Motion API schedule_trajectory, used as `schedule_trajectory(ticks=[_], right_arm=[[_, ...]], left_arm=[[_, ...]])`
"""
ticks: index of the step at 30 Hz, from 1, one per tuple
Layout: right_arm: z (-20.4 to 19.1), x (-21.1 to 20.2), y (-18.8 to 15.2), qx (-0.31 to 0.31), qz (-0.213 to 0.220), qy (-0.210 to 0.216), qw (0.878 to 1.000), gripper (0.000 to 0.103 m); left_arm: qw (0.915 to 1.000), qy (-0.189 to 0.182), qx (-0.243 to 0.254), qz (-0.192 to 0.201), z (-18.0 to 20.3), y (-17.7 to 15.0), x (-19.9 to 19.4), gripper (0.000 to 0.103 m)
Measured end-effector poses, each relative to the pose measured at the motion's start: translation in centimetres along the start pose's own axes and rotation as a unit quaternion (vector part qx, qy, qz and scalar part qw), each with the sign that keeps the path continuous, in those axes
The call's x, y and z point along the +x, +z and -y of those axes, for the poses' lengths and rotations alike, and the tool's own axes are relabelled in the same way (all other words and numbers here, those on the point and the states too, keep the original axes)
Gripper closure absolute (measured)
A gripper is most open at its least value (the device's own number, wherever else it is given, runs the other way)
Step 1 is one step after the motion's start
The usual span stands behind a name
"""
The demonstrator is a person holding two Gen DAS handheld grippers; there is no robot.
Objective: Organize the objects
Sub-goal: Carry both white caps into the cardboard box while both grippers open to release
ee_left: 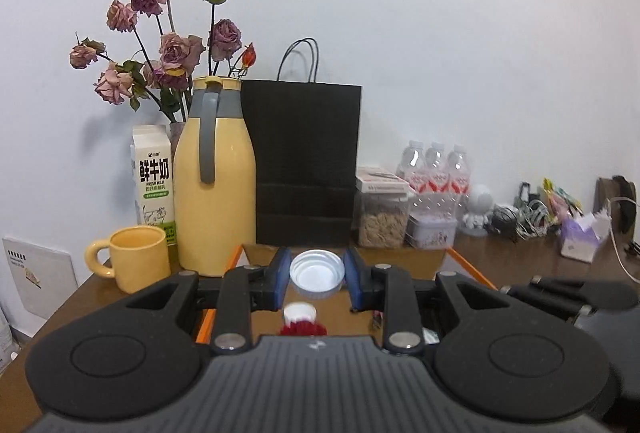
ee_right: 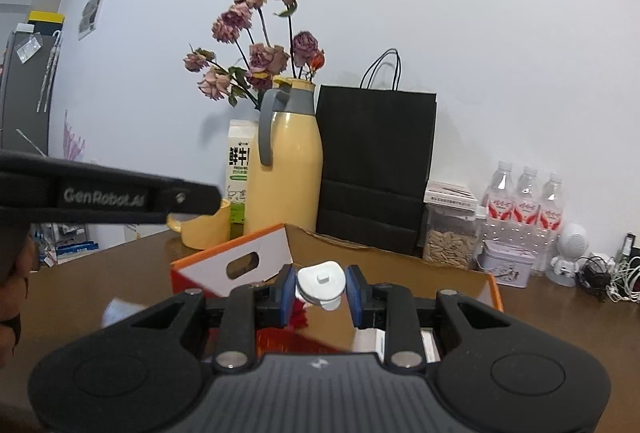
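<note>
A: What does the left gripper [ee_left: 317, 275] hold?
B: Its blue pads pinch a white round plastic lid [ee_left: 317, 272], hollow side towards the camera, above the orange-edged cardboard box [ee_left: 234, 260].
A: And the right gripper [ee_right: 320, 287]?
B: It clamps a white plastic cap with a small knob [ee_right: 321, 283], also over that box, which sits on the brown wooden table [ee_right: 120, 273] near the back edge, in front of the yellow thermos jug [ee_right: 286, 157] and black paper bag [ee_right: 376, 161].
</note>
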State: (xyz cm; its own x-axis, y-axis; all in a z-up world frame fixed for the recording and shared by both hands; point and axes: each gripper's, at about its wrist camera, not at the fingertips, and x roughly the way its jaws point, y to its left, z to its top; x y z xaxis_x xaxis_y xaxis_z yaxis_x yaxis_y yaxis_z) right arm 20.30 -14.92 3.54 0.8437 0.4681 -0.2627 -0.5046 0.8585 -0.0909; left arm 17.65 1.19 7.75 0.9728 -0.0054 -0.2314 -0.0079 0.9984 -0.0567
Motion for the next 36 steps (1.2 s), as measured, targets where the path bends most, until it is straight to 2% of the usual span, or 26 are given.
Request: schedule_trajectory(ticks=[6,8,12,18,19,21,22,23,24,25,26,29,36], right_arm=[[0.1,5.6,0.4,0.024,-0.028,-0.007,0.999,0.077],[0.3,7.1,0.1,0.035,-0.042,-0.009,0.998,0.077],[0.4,8.7,-0.8,0.039,-0.070,-0.007,0.997,0.077],[0.1,8.9,-1.3,0.033,-0.083,-0.013,0.996,0.077],[0.0,8.9,-1.3,0.032,-0.086,-0.014,0.996,0.077],[0.0,8.9,-1.5,0.033,-0.091,-0.017,0.995,0.077],[0.0,8.8,-1.5,0.034,-0.091,-0.019,0.995,0.074],[0.0,8.8,-1.5,0.034,-0.091,-0.021,0.995,0.063],[0.1,8.7,-1.5,0.035,-0.090,-0.023,0.995,0.055],[0.2,8.6,-1.5,0.036,-0.086,-0.025,0.995,0.034],[0.2,8.4,-1.5,0.038,-0.083,-0.026,0.996,0.015],[0.3,8.1,-1.4,0.039,-0.072,-0.032,0.996,0.001],[0.5,8.0,-1.3,0.042,-0.064,-0.036,0.996,0.000]], left_arm=[[0.9992,0.032,-0.023,0.007,-0.8,0.3,5.7,0.073],[0.9979,0.055,-0.027,-0.020,-1.3,-0.1,7.6,0.073],[0.9970,0.050,-0.032,-0.050,-2.3,-1.2,8.9,0.073],[0.9963,0.043,-0.015,-0.073,-1.7,-2.1,9.2,0.073],[0.9963,0.042,-0.014,-0.073,-1.6,-2.2,9.0,0.070],[0.9965,0.041,-0.012,-0.072,-1.6,-2.3,8.9,0.055],[0.9969,0.040,-0.013,-0.067,-1.6,-2.2,8.7,0.041],[0.9972,0.040,-0.015,-0.062,-1.6,-2.2,8.5,0.020],[0.9973,0.043,-0.019,-0.056,-1.7,-2.2,8.3,0.008],[0.9975,0.048,-0.023,-0.047,-1.8,-2.0,8.0,0.000],[0.9976,0.052,-0.029,-0.035,-1.9,-2.0,7.7,0.000],[0.9977,0.049,-0.036,-0.031,-2.0,-1.6,7.3,0.000],[0.9982,0.044,-0.030,-0.027,-1.7,-1.5,6.8,0.000]])
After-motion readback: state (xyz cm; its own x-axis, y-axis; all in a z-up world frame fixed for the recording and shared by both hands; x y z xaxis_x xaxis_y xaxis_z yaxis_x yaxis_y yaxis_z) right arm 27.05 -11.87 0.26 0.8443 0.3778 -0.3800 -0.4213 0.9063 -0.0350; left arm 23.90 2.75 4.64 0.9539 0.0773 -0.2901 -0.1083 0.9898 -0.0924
